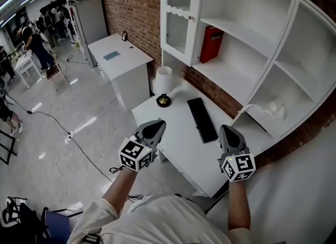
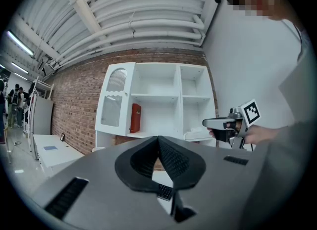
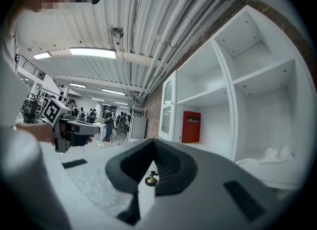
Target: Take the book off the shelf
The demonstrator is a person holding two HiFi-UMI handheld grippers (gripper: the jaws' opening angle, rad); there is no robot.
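Observation:
A red book point(image 1: 211, 44) stands upright on the middle shelf of the white shelf unit point(image 1: 247, 33), beside the glass door; it shows as well in the left gripper view point(image 2: 135, 118) and the right gripper view point(image 3: 190, 127). My left gripper point(image 1: 156, 128) is shut and empty, held level over the front left of the white desk point(image 1: 178, 133), far short of the book. My right gripper point(image 1: 229, 133) is also shut with nothing in it, over the desk's right part. Each gripper sees the other: the right gripper point(image 2: 210, 122) and the left gripper point(image 3: 94, 130).
A black keyboard point(image 1: 202, 119) lies on the desk between the grippers. A white cylinder point(image 1: 163, 80) and a small black and gold object point(image 1: 164, 100) stand at the desk's back left. White cloth point(image 1: 273, 109) lies in the lower right compartment. Another white table point(image 1: 118, 56) and several people are farther left.

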